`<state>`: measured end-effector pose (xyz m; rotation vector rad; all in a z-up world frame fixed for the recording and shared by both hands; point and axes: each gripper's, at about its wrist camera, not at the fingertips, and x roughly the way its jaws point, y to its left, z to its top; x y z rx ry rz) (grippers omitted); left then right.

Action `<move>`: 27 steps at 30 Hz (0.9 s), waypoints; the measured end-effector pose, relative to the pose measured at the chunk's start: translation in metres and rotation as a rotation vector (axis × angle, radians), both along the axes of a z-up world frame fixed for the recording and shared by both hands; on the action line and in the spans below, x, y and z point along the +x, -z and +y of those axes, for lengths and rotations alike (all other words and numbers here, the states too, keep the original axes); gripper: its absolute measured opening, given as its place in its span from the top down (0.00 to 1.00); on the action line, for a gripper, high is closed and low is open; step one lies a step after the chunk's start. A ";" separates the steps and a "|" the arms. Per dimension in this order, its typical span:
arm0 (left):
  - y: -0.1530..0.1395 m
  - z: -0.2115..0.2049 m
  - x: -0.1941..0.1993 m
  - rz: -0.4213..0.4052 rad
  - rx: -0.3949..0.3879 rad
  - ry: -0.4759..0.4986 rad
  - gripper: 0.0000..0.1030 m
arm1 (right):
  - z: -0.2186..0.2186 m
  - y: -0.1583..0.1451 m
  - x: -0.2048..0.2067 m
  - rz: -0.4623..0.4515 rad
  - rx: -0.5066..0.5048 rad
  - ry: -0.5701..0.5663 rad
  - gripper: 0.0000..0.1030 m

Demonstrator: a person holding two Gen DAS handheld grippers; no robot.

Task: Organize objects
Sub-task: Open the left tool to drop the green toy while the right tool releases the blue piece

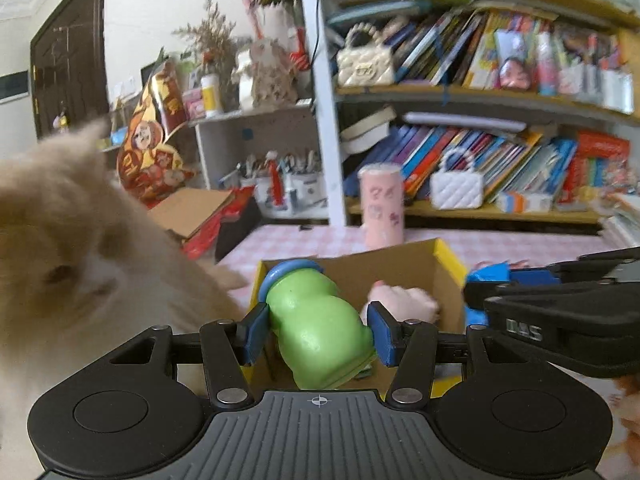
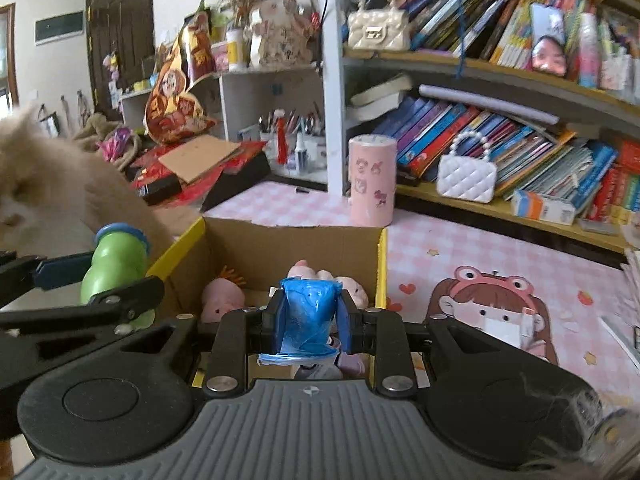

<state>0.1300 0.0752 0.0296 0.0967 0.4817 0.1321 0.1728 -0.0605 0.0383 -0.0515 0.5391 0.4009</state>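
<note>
You're in the carry-and-drop step: your left hand-held gripper [image 1: 318, 334] is clamped on the green bottle [image 1: 320, 328], held above the near edge of the cardboard box [image 2: 294, 242], and your right hand-held gripper [image 2: 310, 320] is pinching a crumpled blue plastic piece [image 2: 306, 318] over the same box. Pink plush toys [image 2: 222, 298] already lie inside. A fluffy cat [image 1: 68, 256] sits just beside the box on your left. Next, I'd judge, lower each item inside and let the jaws part, keeping clear of the cat
</note>
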 end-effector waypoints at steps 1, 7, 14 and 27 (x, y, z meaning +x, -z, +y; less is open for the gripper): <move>0.004 0.001 0.010 0.019 0.009 -0.008 0.50 | 0.001 0.003 0.008 0.006 -0.005 -0.008 0.76; 0.034 0.002 0.051 0.135 0.048 -0.019 0.49 | 0.016 0.023 0.053 0.076 -0.012 -0.060 0.76; 0.052 0.003 0.071 0.207 0.055 -0.034 0.47 | 0.041 0.046 0.089 0.165 -0.068 -0.145 0.76; 0.050 -0.005 0.072 0.206 0.046 -0.015 0.20 | 0.036 0.044 0.095 0.175 -0.028 -0.155 0.54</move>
